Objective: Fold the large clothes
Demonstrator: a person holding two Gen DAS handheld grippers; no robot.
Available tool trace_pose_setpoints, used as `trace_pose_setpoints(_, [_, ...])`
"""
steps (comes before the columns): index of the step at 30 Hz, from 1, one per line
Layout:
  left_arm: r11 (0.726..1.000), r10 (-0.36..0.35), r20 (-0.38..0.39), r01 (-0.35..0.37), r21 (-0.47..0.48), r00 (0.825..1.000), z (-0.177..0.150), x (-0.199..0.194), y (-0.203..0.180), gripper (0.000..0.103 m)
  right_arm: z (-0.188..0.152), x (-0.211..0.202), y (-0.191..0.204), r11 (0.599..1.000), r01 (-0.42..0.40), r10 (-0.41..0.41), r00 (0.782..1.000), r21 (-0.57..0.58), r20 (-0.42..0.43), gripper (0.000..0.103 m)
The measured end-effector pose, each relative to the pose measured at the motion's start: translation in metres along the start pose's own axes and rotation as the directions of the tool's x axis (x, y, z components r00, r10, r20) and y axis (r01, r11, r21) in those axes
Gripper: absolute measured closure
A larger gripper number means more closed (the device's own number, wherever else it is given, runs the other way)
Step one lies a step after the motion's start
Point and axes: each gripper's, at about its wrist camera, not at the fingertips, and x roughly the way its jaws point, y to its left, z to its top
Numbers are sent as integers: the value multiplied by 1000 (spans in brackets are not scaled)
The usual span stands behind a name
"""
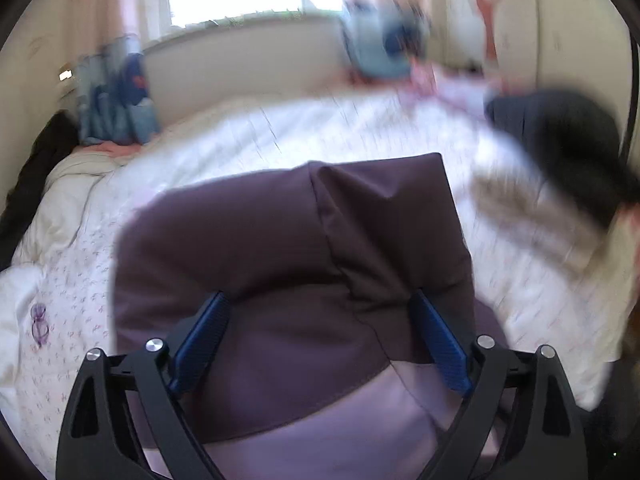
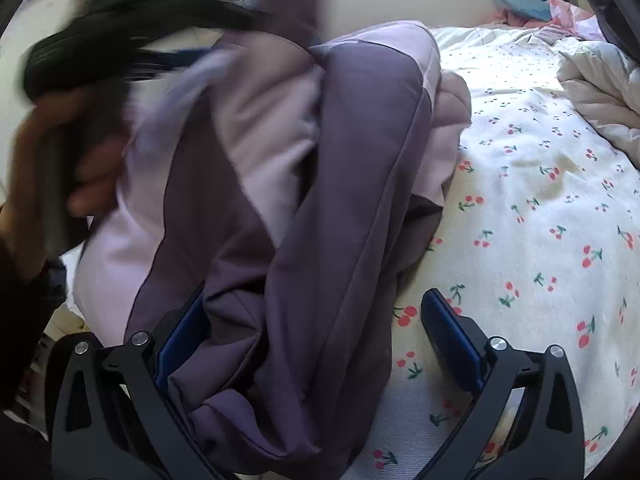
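Left wrist view: we see the purple garment [image 1: 296, 256] filling the middle and lower part of the frame, lifted above the bed [image 1: 80, 288]. Our left gripper [image 1: 320, 332] has its jaws spread wide, and a thick fold of the dark purple cloth sits between the two blue pads [image 1: 202, 340]. We cannot tell if the pads press it. The cloth runs from the bottom of the frame toward the upper middle, where a straight edge ends it. A paler lilac panel shows at the bottom.

In the right wrist view, the garment [image 2: 304, 216] lies as a long bundle from the lower middle up to the upper middle of the frame, resting on the cherry-printed sheet [image 2: 540, 220]. Our right gripper [image 2: 316, 344] also has wide jaws; the cloth touches the left pad and the right pad is bare. At the left edge, a blurred hand [image 2: 52, 172] holds the other gripper.
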Motion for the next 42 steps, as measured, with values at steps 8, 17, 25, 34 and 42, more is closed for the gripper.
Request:
trace_pose_setpoints(8, [999, 37, -19, -36, 39, 999, -10, 20, -15, 15, 13, -39, 5, 996, 54, -44, 990, -75, 136, 6])
trace_pose_setpoints(17, [999, 35, 53, -36, 12, 998, -19, -21, -1, 13, -8, 2, -6, 1000, -22, 22, 999, -11, 24, 6])
trace_pose_setpoints(25, [971, -2, 38, 11, -239, 999, -101, -111, 86, 13, -4, -29, 21, 998, 37, -36, 999, -50, 22, 6])
trace_pose_setpoints(34, [945, 23, -51, -38, -325, 998, -164, -123, 106, 7, -4, -63, 50, 984, 136, -122, 984, -111, 128, 6])
trace_pose_setpoints(42, [965, 82, -21, -85, -249, 996, -169, -134, 71, 7, -11, -43, 30, 982, 155, -157, 987, -106, -13, 6])
